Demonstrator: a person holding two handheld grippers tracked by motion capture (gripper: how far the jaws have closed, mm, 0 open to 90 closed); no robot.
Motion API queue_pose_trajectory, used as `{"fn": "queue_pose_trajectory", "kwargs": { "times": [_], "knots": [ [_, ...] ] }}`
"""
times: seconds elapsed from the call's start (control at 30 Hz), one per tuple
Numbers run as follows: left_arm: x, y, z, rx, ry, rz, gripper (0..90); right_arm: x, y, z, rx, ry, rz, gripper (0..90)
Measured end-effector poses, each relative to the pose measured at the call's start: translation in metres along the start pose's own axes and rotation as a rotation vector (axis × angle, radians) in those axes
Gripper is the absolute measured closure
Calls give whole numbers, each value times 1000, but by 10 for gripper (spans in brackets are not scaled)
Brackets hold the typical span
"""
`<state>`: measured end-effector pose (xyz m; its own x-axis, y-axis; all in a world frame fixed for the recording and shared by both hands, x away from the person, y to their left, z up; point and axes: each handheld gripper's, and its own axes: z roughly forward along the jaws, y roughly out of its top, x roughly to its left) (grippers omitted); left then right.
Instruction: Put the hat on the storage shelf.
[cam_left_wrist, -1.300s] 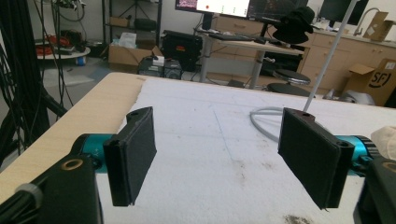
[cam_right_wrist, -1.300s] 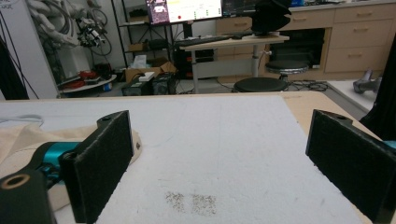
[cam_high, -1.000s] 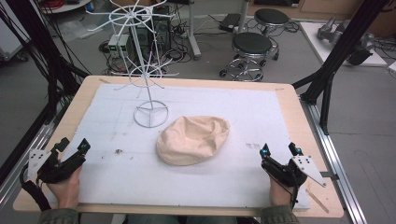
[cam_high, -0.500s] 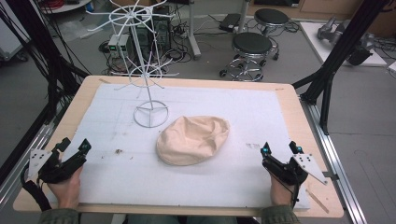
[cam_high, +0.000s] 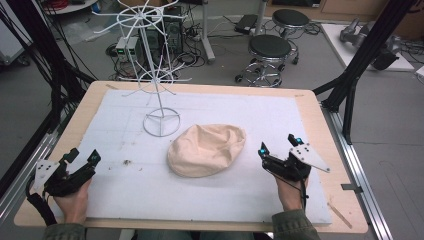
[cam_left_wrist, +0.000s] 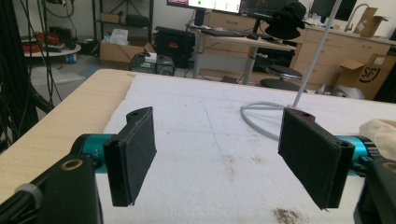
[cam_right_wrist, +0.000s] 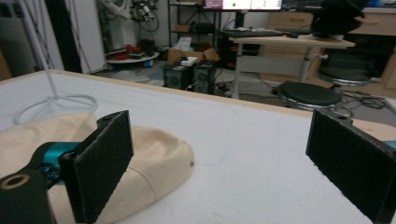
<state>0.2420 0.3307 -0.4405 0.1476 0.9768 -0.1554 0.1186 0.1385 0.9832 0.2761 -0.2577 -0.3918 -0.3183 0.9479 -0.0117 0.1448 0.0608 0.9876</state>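
A beige cloth cap (cam_high: 207, 149) lies flat in the middle of the white mat. Behind it and to the left stands a white wire rack (cam_high: 159, 75) on a ring base (cam_high: 161, 121). My left gripper (cam_high: 83, 155) rests near the front left of the mat, open and holding nothing, well away from the cap. In the left gripper view its jaws (cam_left_wrist: 222, 158) point at the rack's ring base (cam_left_wrist: 261, 116), and the cap (cam_left_wrist: 380, 133) is at the right edge. My right gripper (cam_high: 278, 145) is open just right of the cap. In the right gripper view the cap (cam_right_wrist: 154, 158) lies behind the left jaw of that gripper (cam_right_wrist: 229, 168).
The white mat (cam_high: 280, 110) covers most of the wooden table (cam_high: 320, 125). Dark specks (cam_high: 125, 162) lie on the mat near the left gripper. Two black stools (cam_high: 270, 50) and cables stand on the floor beyond the far edge.
My right gripper has moved left and forward, closer to the cap's right side. The left gripper has barely shifted. The cap and rack are unmoved.
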Motion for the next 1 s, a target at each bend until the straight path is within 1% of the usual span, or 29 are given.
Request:
{"fn": "queue_pose_trajectory", "kwargs": {
  "times": [0.07, 0.1, 0.13, 0.17, 0.23, 0.3, 0.37, 0.4, 0.47, 0.5, 0.53, 0.57, 0.77, 0.83, 0.87, 0.93, 0.97, 1.0],
  "knots": [
    [-1, 0, 1, -1, -1, 0, 275, 5, 5, 9, 6, 23, -8, 63],
    [-1, 0, 1, -1, -1, 0, 275, 10, 8, 15, 15, 40, -9, 63],
    [0, 0, 1, 0, -2, 0, 275, 10, 8, 15, 15, 40, -9, 63],
    [0, -1, 1, 2, -2, 0, 275, 16, 11, 23, 19, 64, -26, 63],
    [0, -1, 1, 2, -1, -1, 275, 18, 12, 25, 24, 71, -24, 63],
    [0, 0, 0, 0, -1, -3, 275, 24, 14, 33, 35, 98, -23, 62],
    [0, 0, 0, -1, -1, -2, 275, 31, 16, 39, 47, 109, -18, 28],
    [0, 0, 0, -1, -1, -2, 275, 36, 18, 44, 51, 125, -17, 28],
    [0, 0, 0, -2, -1, -3, 275, 42, 20, 48, 45, 141, -25, 28],
    [0, 0, 0, -3, -1, -3, 275, 42, 20, 48, 45, 141, -25, 28],
    [0, 0, -1, -4, 0, -3, 275, 47, 22, 52, 56, 160, -23, 28],
    [0, 0, -1, -5, 0, -4, 275, 47, 22, 52, 56, 160, -23, 28],
    [1, 0, -1, -4, -1, -4, 274, 59, 25, 62, 78, 218, -28, 28],
    [0, 0, -1, -3, -2, -2, 274, 63, 26, 65, 92, 244, -22, 28],
    [0, 0, -1, -2, -3, -2, 274, 67, 26, 69, 101, 261, -21, 28],
    [0, -1, -1, -1, -2, -1, 271, 70, 25, 72, 111, 280, -20, 28],
    [0, -1, -1, 3, -3, 2, 271, 70, 25, 72, 111, 280, -20, 28],
    [0, -1, -1, 5, -4, 3, 271, 71, 24, 74, 123, 290, -20, 28]
  ]
}}
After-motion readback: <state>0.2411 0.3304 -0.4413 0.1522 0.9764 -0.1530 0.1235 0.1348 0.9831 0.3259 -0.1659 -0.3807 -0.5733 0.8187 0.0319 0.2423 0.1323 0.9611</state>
